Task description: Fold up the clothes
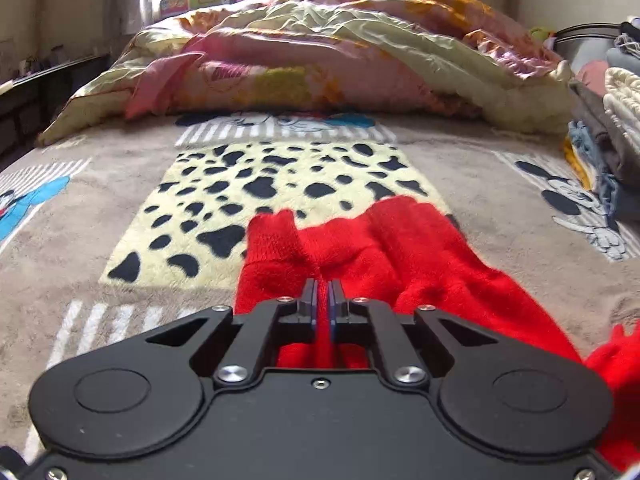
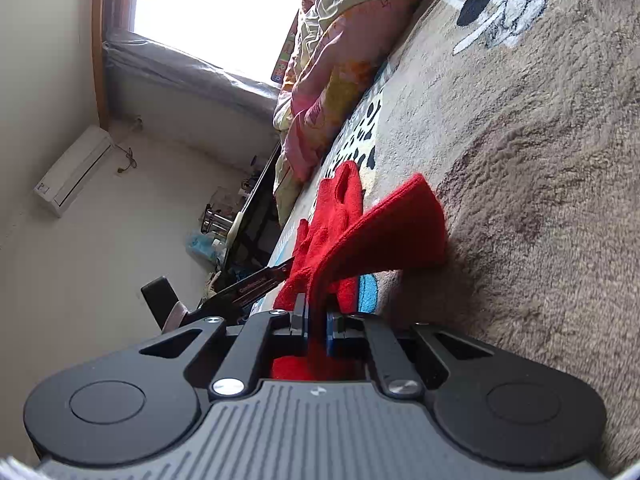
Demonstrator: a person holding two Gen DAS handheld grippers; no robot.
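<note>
There are two grippers and one red knit garment. The left gripper (image 1: pixel 322 294) has its two fingers pressed together on a fold of the red garment (image 1: pixel 360 248), pinching it tight. The garment lies on the fuzzy brown blanket (image 1: pixel 100 208), partly over a cream patch with black spots (image 1: pixel 248 184). It is bright red, woolly and bunched into soft ridges (one end pokes up like a little sleeve). At the far end of the bed sits one puffy quilt (image 1: pixel 320 48) in pink, yellow and orange. On the right side is one stack of folded clothes (image 1: pixel 612 120), cut off by the edge, so the pieces are hard to count.

The right gripper (image 2: pixel 316 316) also pinches the red garment (image 2: pixel 384 216), lifting a flap off the blanket (image 2: pixel 540 160). The other gripper's black tip (image 2: pixel 260 280) shows behind it. What kind of garment it is cannot be told.
</note>
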